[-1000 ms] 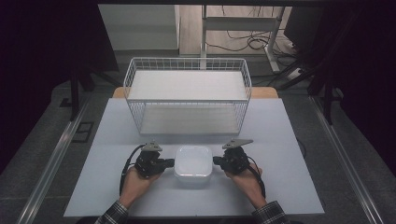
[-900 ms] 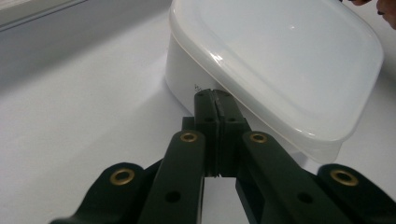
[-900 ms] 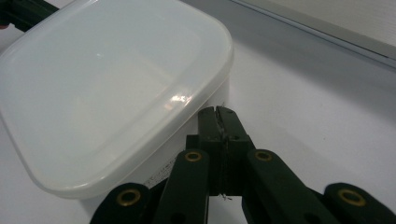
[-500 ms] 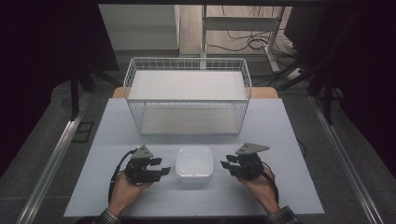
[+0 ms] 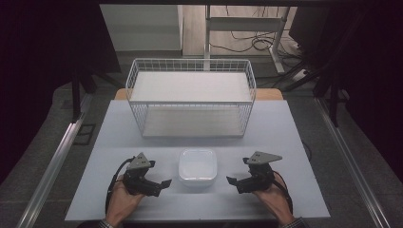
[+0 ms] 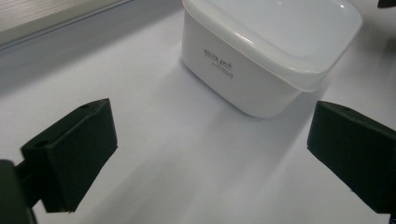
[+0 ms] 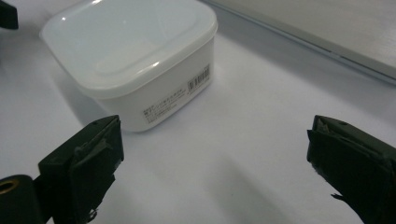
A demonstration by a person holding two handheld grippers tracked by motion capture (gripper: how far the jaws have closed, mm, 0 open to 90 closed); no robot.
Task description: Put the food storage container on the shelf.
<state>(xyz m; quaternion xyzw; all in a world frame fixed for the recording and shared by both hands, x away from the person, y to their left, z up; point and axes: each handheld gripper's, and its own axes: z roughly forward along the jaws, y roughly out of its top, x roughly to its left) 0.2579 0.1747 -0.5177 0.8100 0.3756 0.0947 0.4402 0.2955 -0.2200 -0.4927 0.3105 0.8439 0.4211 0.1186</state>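
Nearest us, the left hand-held gripper (image 5: pixel 165 183) and right hand-held gripper (image 5: pixel 231 180) have just been opening, jaws spread and empty. Between them on the counter (image 5: pixel 294 142) sits a lidded white plastic box (image 5: pixel 197 166), probably light, stiff and smooth; we would take it by opposite side walls. Beyond stands a wire basket (image 5: pixel 190 99).

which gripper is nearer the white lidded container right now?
Left, narrowly. The left gripper sits just off the left side of the white container, jaws open. The right gripper stands a bit farther off its right side, also open. Neither touches it.

"White pack" printed on the white container (image 6: pixel 261 56).
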